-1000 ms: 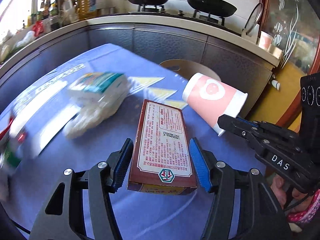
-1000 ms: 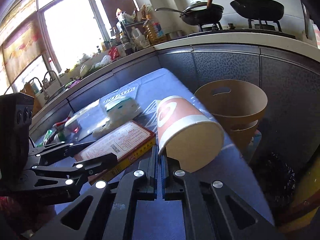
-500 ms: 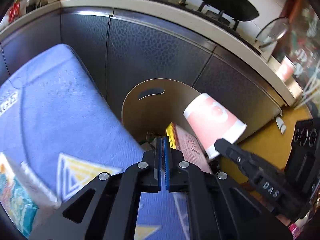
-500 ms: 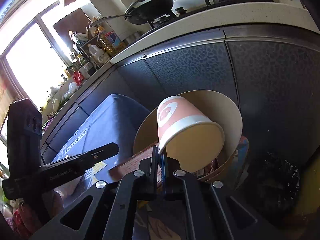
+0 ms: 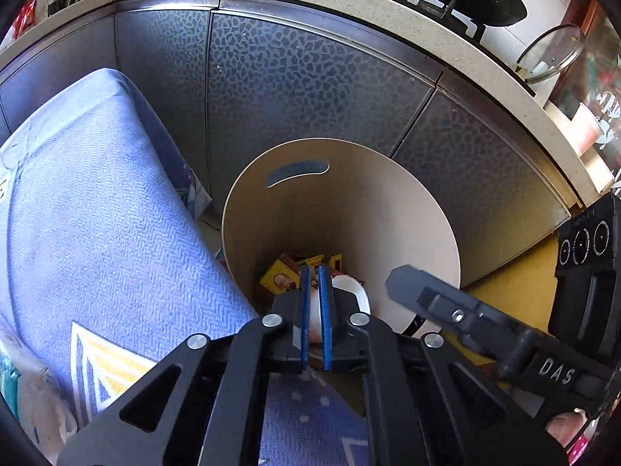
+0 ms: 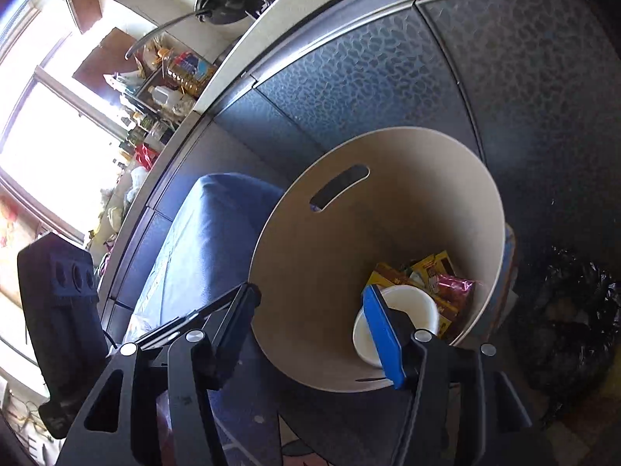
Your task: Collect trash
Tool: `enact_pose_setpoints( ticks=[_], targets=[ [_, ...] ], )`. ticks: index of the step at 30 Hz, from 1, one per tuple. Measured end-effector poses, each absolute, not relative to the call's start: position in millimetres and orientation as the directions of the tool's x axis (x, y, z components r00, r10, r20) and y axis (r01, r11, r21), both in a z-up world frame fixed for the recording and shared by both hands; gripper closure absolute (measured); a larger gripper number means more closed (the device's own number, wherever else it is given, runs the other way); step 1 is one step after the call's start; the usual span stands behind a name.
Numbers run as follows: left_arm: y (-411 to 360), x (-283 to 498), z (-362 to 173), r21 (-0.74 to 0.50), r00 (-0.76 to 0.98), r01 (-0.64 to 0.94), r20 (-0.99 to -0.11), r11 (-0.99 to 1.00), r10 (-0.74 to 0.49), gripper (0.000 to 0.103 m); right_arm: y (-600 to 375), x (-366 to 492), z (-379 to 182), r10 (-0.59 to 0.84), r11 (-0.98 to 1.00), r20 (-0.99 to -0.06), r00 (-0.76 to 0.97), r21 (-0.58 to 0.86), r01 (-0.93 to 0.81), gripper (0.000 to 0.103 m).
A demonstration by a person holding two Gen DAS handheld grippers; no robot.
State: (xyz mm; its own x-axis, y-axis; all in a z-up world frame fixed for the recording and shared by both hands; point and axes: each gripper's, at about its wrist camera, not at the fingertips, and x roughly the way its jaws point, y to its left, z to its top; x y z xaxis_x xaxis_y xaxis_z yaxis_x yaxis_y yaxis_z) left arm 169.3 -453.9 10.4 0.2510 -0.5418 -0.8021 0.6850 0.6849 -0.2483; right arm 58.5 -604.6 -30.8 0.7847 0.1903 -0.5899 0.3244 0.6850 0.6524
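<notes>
Worktop (image 5: 97,202), covered in a blue woven cloth, ends at a corner directly beside the beige waste bin (image 5: 388,202), which stands on the floor in front of dark patterned cabinet doors (image 5: 310,89). A black plastic bag (image 6: 562,310) lies on the floor to the other side of the bin.

Bin: round, smooth-walled, with a slot handle cut near the rim. It holds the collected trash at its bottom: a yellow and red carton (image 5: 279,279), a pink-red wrapper (image 6: 454,285) and a white paper cup (image 6: 403,310) lying open-mouth-up on top of them.

Left tool (image 5: 315,291): positioned over the bin mouth, blue pads nearly together with a narrow gap between them, nothing gripped. Right tool (image 6: 310,306): jaws spread wide, nothing gripped, its blue pad in front of the cup.

Step in hand, as judged: the drop-off into the bin is complete for both tools. A white and teal packet (image 5: 23,388) shows at the worktop's near edge in the left wrist view, so collection appears unfinished. The next move calls for lifting both tools clear of the bin rim, swinging back over the worktop, and spreading the left pads before approaching the packet.
</notes>
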Motion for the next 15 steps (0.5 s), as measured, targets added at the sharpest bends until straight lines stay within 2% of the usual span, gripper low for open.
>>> enact_pose_setpoints(
  ticks=[15],
  targets=[
    [-422.6, 113.0, 42.8, -0.094, 0.387, 0.712, -0.774, 0.696, -0.501, 0.094, -568.9, 9.0, 0.4, 0.092, 0.722, -0.584, 0.807, 0.597, 0.349, 0.048]
  ],
)
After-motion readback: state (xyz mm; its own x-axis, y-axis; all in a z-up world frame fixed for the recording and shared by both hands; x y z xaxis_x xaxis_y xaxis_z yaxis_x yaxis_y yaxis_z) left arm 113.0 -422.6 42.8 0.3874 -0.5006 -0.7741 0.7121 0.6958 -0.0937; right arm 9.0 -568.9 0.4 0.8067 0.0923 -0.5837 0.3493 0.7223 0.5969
